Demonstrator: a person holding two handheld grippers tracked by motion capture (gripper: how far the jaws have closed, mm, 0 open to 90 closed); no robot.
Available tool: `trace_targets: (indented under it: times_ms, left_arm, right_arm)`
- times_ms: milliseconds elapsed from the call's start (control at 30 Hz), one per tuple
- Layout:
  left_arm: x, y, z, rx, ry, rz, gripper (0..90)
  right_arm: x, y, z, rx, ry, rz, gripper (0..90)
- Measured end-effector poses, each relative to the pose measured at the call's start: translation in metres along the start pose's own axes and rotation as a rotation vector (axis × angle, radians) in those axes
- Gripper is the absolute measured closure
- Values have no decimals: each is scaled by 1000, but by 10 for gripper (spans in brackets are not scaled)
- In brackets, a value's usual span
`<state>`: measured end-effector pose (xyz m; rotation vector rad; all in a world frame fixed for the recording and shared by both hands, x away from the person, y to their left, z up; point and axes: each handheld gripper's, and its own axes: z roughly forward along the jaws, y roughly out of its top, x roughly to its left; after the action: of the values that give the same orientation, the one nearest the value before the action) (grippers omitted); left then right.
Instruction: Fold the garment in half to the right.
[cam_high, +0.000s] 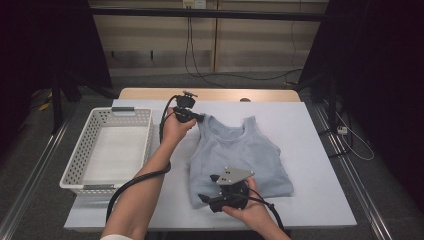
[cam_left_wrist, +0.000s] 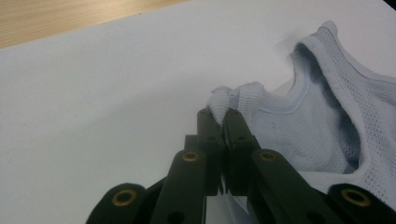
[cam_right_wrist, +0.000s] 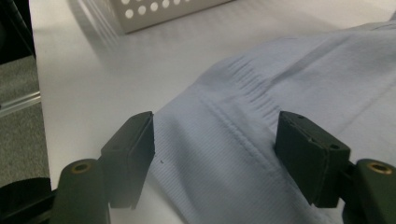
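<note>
A pale blue sleeveless top (cam_high: 240, 150) lies flat on the white table cover, neck toward the far side. My left gripper (cam_high: 200, 118) is at its far left shoulder strap (cam_left_wrist: 233, 95) and is shut on it; the bunched strap end sticks out past the closed jaws (cam_left_wrist: 223, 114). My right gripper (cam_high: 206, 201) sits at the near left corner of the top. Its jaws (cam_right_wrist: 215, 140) stand apart over the hem (cam_right_wrist: 243, 135), low above the fabric, with neither pad pressing on it.
A white perforated basket (cam_high: 80, 155) stands left of the top, its corner also in the right gripper view (cam_right_wrist: 154, 11). The table cover (cam_high: 310, 200) extends right of the top. A wooden table edge (cam_high: 210, 94) runs along the far side.
</note>
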<state>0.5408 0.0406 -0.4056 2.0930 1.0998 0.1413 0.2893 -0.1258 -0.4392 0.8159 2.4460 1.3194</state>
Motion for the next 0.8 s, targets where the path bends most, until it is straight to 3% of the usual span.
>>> trace_targets:
  times_ms: [200, 300, 433, 567, 667, 800]
  left_arm:
    - [1, 1, -1, 0, -1, 0, 875]
    - [1, 2, -2, -4, -5, -7, 875]
    - [1, 2, -2, -2, -9, -7, 875]
    - [1, 2, -3, -1, -17, -4, 875]
    - [1, 1, -4, 3, -25, -9, 875]
    - [2, 1, -5, 4, -25, -8, 874]
  right_arm:
    - [6, -4, 14, 54, 6, -42, 226]
    - [9, -2, 16, 56, 1, -55, 201]
    - [7, 1, 14, 49, 14, -36, 236]
    - [8, -3, 18, 76, 16, -46, 247]
    - [10, -6, 24, 123, 24, -65, 313]
    - [9, -8, 27, 117, 32, -47, 312]
